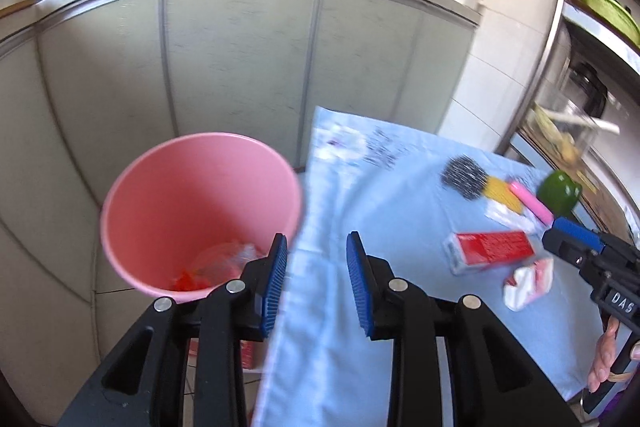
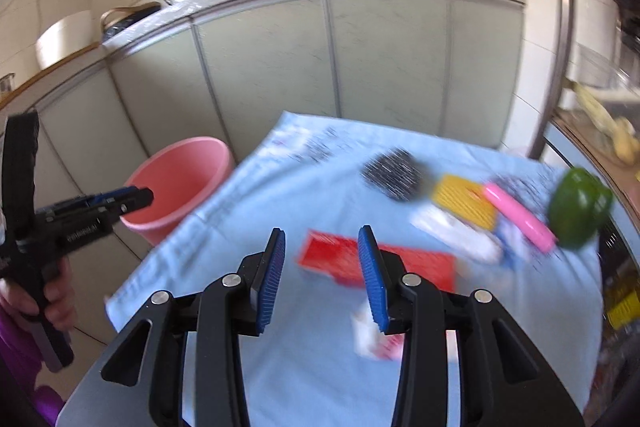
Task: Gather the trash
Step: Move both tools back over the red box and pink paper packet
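A pink bucket (image 1: pixel 200 211) stands on the floor left of the table and holds clear and red wrappers (image 1: pixel 224 263); it also shows in the right wrist view (image 2: pixel 180 183). My left gripper (image 1: pixel 317 267) is open and empty over the table's left edge beside the bucket. On the light blue cloth (image 1: pixel 360 307) lie a red box (image 1: pixel 494 249) and a crumpled red and white wrapper (image 1: pixel 528 281). My right gripper (image 2: pixel 322 271) is open and empty just above the red box (image 2: pixel 332 259), with the crumpled wrapper (image 2: pixel 374 341) below it.
Farther right on the cloth lie a black scrubber (image 2: pixel 394 173), a yellow sponge (image 2: pixel 464 201), a pink tube (image 2: pixel 520 217), a white packet (image 2: pixel 456 233) and a green pepper (image 2: pixel 580 207). Kitchen cabinets (image 1: pixel 240 67) with woks on top stand behind. A metal shelf post (image 2: pixel 558 27) rises at right.
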{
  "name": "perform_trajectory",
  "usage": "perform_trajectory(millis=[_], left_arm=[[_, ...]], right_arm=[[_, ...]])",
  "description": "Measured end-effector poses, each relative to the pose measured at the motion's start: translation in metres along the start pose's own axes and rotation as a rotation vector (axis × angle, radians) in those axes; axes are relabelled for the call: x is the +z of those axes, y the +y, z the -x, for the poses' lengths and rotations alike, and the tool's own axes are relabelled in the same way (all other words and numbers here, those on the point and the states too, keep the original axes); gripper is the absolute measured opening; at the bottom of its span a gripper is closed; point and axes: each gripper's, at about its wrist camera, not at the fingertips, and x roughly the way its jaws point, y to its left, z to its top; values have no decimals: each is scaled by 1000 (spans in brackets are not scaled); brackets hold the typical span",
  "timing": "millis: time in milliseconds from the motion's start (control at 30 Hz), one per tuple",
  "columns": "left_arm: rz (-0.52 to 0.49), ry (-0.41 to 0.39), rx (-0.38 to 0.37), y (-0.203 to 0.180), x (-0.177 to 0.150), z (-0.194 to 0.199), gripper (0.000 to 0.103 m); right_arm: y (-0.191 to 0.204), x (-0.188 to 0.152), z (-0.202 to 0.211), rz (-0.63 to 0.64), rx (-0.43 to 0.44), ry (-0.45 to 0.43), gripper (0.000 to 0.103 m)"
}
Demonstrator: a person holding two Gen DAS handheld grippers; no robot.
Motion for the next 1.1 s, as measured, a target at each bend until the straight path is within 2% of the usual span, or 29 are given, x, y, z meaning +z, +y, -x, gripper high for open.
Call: perform_trajectory(millis=[67,133,400,600,700,833,967,1000,1033,1100], left_arm=[[-16,19,-25,-11,-3,-6,30],[-46,42,-52,-26,-6,-12,30],[-146,78,-116,-68,-12,-21,30],[-181,110,-132,-86,-15,-32,30],[-196,133,-146,-92,-14,-39,30],[-167,180,-189,-96,-13,-55,30],[-118,247,-240,-103,-16,-79,30],[-111,259,-252,-104,-17,-84,30],[-104,270,-268,-107,-19,-88,30],[-92,294,-288,-112,-22,-95,30]], right_arm=[[-13,-14,5,-16,-25,14,40],[-23,-23,6,-34,-36,23,49],[-49,-48,-1,-85,-80,55,51],[-59,-55,-22,-116,-68,117,52],[-62,-56,-28,-132,-64,114,52],[-57,-57,-27,-97,-75,107,52],[-61,-60,-25,-105,-49,105,52],[-62,-60,-24,-110,-49,106,46],[-63,-60,-24,-109,-60,106,27],[-66,-62,-27,-111,-87,127,6]])
